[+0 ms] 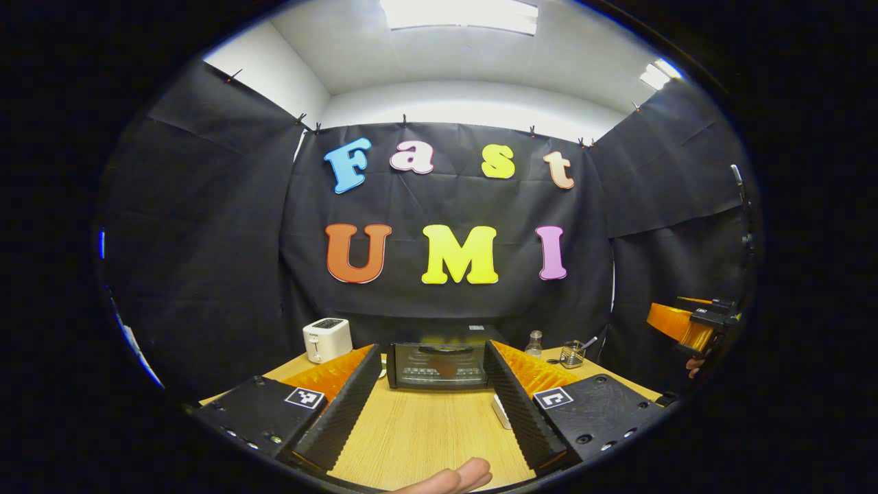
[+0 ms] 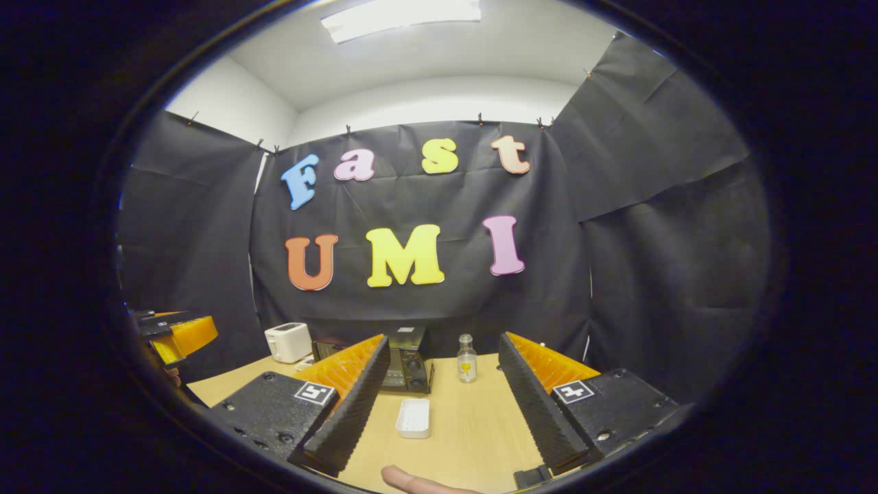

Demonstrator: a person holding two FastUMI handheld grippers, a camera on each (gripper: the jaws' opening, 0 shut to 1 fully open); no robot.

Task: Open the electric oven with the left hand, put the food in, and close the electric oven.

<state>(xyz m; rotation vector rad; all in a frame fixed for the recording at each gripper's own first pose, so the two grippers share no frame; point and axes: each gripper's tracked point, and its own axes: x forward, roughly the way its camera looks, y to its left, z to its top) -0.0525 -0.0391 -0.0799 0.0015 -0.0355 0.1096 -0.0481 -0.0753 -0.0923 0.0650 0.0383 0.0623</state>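
Wood-grain table carries the electric oven at its far edge, against the black cloth wall, with its glass door closed. In the left gripper view the left gripper hangs above the table with its fingers spread wide and nothing between them, and the oven sits framed in the gap straight ahead. A white toaster stands to the oven's left; a small glass bottle and a wire holder stand to its right. The right gripper is likewise wide open and empty in the right gripper view, where the oven is partly hidden behind one finger. A white rectangular dish lies on the table between the fingers, near the oven; whether it holds food cannot be told. A fingertip shows at the bottom edge.
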